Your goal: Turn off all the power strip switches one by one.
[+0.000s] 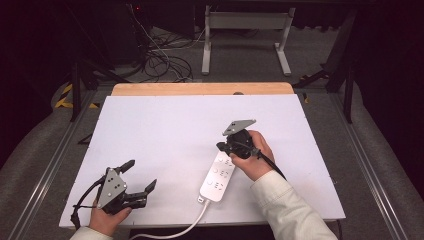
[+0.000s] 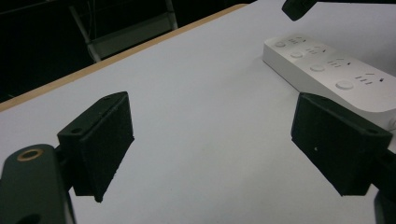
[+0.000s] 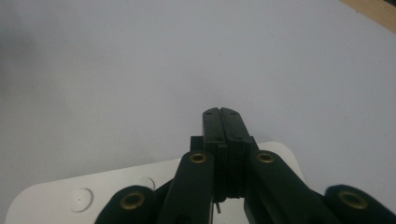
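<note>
Right gripper hovers over the far end of the power strip, jaws pressed flat together with nothing between them. Closed tips make a single blunt point, which suits poking one of the strip's round buttons rather than grasping; that is my reading of the pose. From its own camera the shut jaws sit above the strip's end, with a round button off to their left and bare table beyond. Whether the tips touch the strip I cannot tell (the jaws hide the contact spot).

Left gripper rests low at the near left corner of the table, well apart from the strip, jaws wide open and empty. In its own view the two pads frame bare table, and the strip lies past the right-hand jaw, its row of buttons and sockets facing up. Parked like this it stays out of the working hand's way, yet points toward the strip, so it could steady the body if needed.

Strip lies flat, long axis running from the right gripper back toward the person, white cord leaving its near end over the table edge. Sockets are all empty. Flat and unclamped, it may slide under a sideways push, so a straight downward press seems the safer move.
</note>
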`<state>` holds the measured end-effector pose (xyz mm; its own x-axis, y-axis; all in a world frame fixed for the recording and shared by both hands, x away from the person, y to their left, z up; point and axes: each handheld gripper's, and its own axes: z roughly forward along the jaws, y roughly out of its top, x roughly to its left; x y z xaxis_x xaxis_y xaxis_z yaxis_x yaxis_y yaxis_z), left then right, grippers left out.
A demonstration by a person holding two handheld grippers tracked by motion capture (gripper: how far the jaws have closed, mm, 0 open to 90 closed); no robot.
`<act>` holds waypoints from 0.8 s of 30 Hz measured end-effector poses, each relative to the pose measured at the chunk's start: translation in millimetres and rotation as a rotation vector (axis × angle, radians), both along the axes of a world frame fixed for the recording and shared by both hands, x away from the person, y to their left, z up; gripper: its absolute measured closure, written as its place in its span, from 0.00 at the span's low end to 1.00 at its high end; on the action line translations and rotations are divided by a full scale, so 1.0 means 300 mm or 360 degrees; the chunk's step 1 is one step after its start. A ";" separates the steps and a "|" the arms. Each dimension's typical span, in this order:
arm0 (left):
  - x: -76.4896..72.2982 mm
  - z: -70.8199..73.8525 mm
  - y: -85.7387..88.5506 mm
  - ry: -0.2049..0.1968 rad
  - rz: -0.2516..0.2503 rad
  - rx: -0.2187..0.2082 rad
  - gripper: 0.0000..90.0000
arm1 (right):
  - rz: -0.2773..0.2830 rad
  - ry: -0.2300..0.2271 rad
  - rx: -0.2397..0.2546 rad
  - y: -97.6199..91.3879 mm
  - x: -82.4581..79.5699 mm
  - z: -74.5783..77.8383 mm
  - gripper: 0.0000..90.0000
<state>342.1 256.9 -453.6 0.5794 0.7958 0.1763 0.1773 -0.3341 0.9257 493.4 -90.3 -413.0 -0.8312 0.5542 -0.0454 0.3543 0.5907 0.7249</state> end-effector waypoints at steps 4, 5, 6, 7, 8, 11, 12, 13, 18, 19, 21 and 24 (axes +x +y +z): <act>-0.001 0.000 0.000 -0.0001 0.0000 -0.0001 0.15 | -0.0024 -0.0007 -0.0001 -0.015 0.014 0.003 1.00; -0.001 0.000 0.000 -0.0003 -0.0001 0.0000 0.15 | -0.0032 -0.0003 0.0000 -0.018 0.018 0.004 1.00; -0.001 0.000 0.000 0.0000 -0.0001 -0.0001 0.15 | -0.0042 -0.0006 -0.0006 -0.022 0.023 0.004 1.00; 0.001 0.001 0.001 -0.0007 -0.0001 0.0011 0.15 | -0.0036 -0.0003 -0.0019 -0.025 0.027 0.003 1.00; 0.001 0.000 0.001 -0.0001 -0.0001 0.0007 0.15 | -0.0041 -0.0008 -0.0029 -0.028 0.032 0.001 1.00; 0.001 0.000 0.002 -0.0003 0.0002 0.0006 0.15 | -0.0072 0.0005 -0.0055 -0.037 0.053 -0.012 1.00; 0.001 0.000 0.001 -0.0003 0.0002 0.0005 0.15 | -0.0073 0.0017 -0.0066 -0.041 0.063 -0.018 1.00; 0.000 0.000 0.001 0.0001 0.0000 0.0003 0.15 | -0.0085 0.0024 -0.0080 -0.044 0.071 -0.026 1.00; 0.001 0.000 0.002 -0.0001 0.0003 -0.0001 0.15 | -0.0101 0.0073 -0.0108 -0.051 0.098 -0.061 1.00; 0.002 0.000 0.002 0.0000 0.0003 0.0000 0.15 | -0.0107 0.0080 -0.0106 -0.050 0.100 -0.066 1.00; 0.002 -0.001 0.002 0.0000 0.0002 0.0000 0.15 | -0.0102 0.0093 -0.0105 -0.051 0.106 -0.075 1.00; 0.001 -0.001 0.000 0.0006 -0.0001 -0.0002 0.15 | -0.0114 0.0102 -0.0108 -0.051 0.113 -0.085 1.00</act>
